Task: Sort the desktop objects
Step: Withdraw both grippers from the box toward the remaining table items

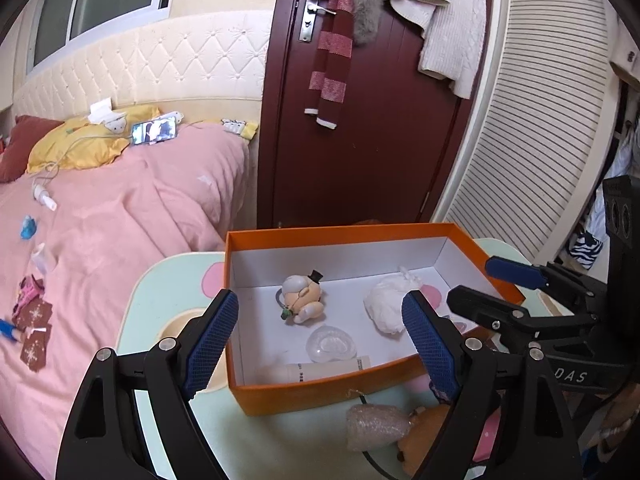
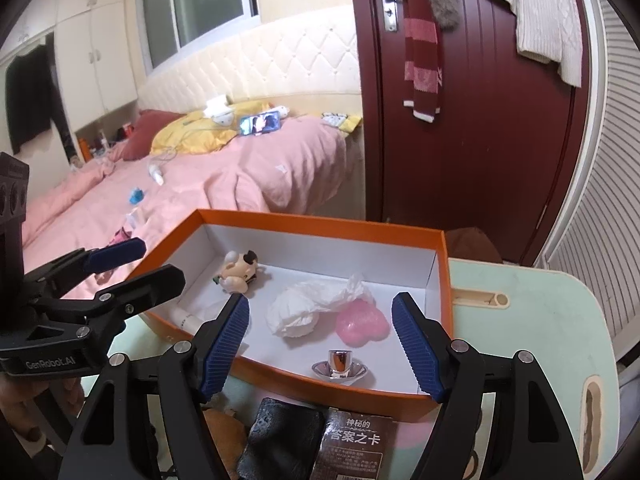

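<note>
Both grippers are hovering over the orange box (image 1: 340, 394), fingers spread wide, gripping nothing. Box is already holding the figurine (image 1: 301, 295), tissue wad (image 2: 298, 312), pink heart (image 2: 362, 326) and silver cap (image 2: 339, 365). Leftovers are sitting on the bench (image 2: 532, 320) just outside the near wall: the bubble-wrap bundle (image 1: 374, 426) lying below the left gripper (image 1: 320, 338), closest to it; black pouch (image 2: 280, 438) and card box (image 2: 354, 440) under the right gripper (image 2: 328, 344).

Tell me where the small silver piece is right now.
In the right wrist view, the silver piece stands on the floor of the orange box, by its near wall, just in front of the pink heart and between the right gripper's open fingers.
</note>
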Demonstrator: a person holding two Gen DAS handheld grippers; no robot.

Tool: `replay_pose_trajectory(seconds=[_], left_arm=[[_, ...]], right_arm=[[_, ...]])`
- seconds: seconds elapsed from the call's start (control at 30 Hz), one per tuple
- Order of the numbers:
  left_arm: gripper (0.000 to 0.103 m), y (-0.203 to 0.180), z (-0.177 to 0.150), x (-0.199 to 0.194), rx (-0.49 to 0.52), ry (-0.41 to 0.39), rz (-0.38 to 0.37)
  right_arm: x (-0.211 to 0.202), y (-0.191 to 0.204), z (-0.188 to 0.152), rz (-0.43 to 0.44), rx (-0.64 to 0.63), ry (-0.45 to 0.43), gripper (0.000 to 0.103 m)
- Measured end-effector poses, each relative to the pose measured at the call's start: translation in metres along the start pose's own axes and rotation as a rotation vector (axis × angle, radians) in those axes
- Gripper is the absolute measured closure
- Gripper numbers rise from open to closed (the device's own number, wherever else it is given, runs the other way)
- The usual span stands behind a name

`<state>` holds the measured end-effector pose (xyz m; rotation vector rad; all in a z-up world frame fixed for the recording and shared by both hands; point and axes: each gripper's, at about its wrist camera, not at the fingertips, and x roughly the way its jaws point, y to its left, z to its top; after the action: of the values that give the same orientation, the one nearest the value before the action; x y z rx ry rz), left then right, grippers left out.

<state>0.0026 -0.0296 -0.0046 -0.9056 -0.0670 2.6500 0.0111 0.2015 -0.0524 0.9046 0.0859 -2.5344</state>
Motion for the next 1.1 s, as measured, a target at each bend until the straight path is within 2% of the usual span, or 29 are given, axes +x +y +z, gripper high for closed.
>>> replay_pose_trajectory(seconds=[0.23, 0.43, 0.6, 0.77, 0.83, 0.9, 0.97, 1.0, 1.03, 1.1], left_arm=[[0.019, -0.004, -0.009, -0.02, 0.01, 0.012, 0.048], [0.019, -0.003, -0.028, -0.04, 0.004, 0.04, 0.071], [0.019, -0.002, -0.052, -0.042, -0.021, 0.124, 0.068], [0.018, -0.003, -0.082, -0.022, 0.002, 0.282, 0.107], [0.014, -0.006, -0.09, -0.02, 0.044, 0.283, 0.151], [0.011, -0.008, -0.095, -0.023, 0.042, 0.259, 0.159], [0.006, -0.009, -0.097, -0.022, 0.03, 0.247, 0.156], [0.004, -0.009, -0.096, -0.021, 0.028, 0.253, 0.158], [0.001, -0.009, -0.096, -0.02, 0.026, 0.259, 0.16], [0.001, -0.008, -0.096, -0.02, 0.023, 0.261, 0.161]], right_arm=[[-0.018, 0.005, -0.003, -0.019, -0.002, -0.016, 0.029], [-0.037, 0.005, -0.021, -0.047, -0.005, -0.003, 0.029], [-0.051, -0.003, -0.043, -0.073, 0.016, 0.029, 0.029], [-0.057, -0.023, -0.076, -0.087, 0.102, 0.108, 0.029], [-0.057, -0.031, -0.088, -0.087, 0.136, 0.144, 0.029], [-0.058, -0.037, -0.098, -0.096, 0.156, 0.169, 0.029], [-0.053, -0.036, -0.105, -0.122, 0.141, 0.191, 0.022], [-0.052, -0.033, -0.108, -0.14, 0.121, 0.195, 0.009], [-0.05, -0.03, -0.11, -0.158, 0.101, 0.201, 0.007], [-0.042, -0.023, -0.111, -0.189, 0.057, 0.23, 0.004]])
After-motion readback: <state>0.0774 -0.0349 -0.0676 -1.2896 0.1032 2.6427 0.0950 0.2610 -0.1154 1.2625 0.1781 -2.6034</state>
